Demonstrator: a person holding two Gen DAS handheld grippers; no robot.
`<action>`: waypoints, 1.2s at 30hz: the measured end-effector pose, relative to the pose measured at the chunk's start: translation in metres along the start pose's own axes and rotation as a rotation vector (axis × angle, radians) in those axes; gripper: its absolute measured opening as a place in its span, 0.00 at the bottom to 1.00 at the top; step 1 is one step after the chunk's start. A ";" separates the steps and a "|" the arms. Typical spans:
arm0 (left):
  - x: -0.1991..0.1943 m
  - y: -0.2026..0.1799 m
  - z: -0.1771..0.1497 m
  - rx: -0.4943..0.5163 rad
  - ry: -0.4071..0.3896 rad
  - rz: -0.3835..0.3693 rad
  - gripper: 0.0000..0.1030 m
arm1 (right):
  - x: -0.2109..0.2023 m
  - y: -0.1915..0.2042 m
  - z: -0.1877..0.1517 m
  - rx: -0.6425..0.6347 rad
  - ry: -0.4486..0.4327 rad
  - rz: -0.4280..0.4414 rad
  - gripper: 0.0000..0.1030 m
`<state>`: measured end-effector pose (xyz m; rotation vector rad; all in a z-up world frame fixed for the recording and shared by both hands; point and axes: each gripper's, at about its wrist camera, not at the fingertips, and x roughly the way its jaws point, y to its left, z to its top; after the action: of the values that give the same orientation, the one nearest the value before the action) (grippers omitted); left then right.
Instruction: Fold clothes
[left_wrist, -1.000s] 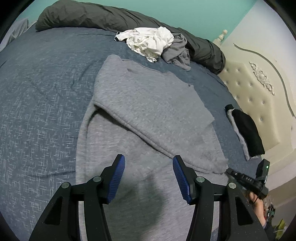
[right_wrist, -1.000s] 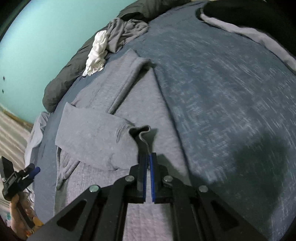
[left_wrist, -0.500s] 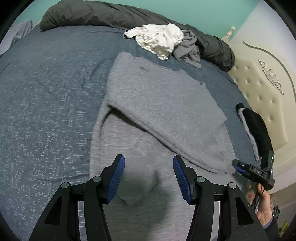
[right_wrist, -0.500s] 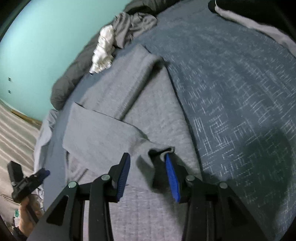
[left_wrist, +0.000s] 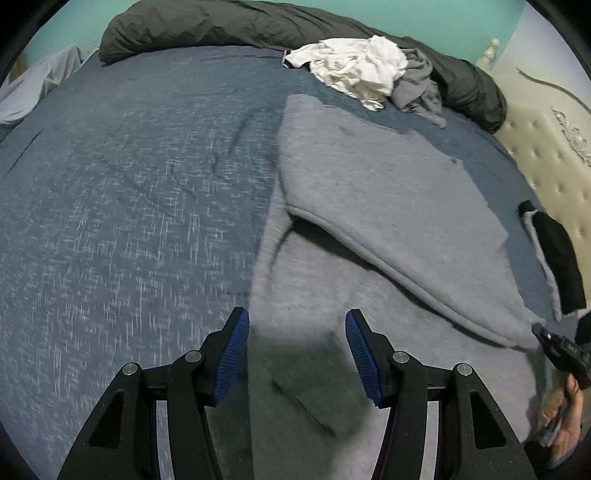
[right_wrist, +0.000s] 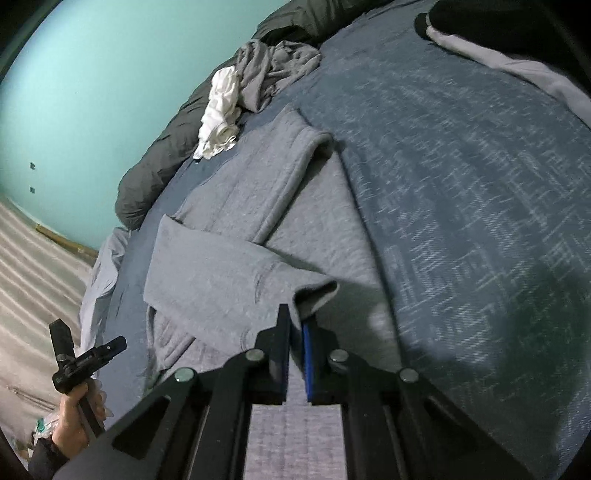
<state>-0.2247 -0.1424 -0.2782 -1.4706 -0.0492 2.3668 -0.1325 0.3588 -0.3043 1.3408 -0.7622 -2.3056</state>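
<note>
My right claw (right_wrist: 295, 334) has just been closing, now pinching the grey sweatshirt's (right_wrist: 229, 295) cuff; left claw (left_wrist: 295, 350) gapes wide w/ its hem below, on bed (left_wrist: 129, 221)

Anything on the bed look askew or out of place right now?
The grey sweatshirt is folded unevenly: its folded-over flap runs diagonally, with a gaping edge. A crumpled white garment and grey garment sit heaped unfolded against the dark duvet.

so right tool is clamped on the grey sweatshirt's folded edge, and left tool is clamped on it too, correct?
Not quite. The right tool is clamped on the grey sweatshirt, but the left tool is open above the fabric, gripping nothing, as the left wrist view shows.
</note>
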 end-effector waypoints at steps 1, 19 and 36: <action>0.004 0.001 0.004 0.002 0.001 0.009 0.57 | 0.002 -0.002 -0.001 0.005 0.004 -0.005 0.05; 0.082 -0.013 0.050 0.219 0.022 0.193 0.22 | -0.003 -0.015 0.000 0.006 -0.026 -0.046 0.05; 0.063 0.039 0.042 0.083 -0.054 0.114 0.18 | 0.003 -0.012 -0.001 -0.001 -0.006 -0.048 0.05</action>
<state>-0.2975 -0.1527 -0.3219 -1.4059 0.1210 2.4673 -0.1335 0.3662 -0.3137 1.3664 -0.7380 -2.3477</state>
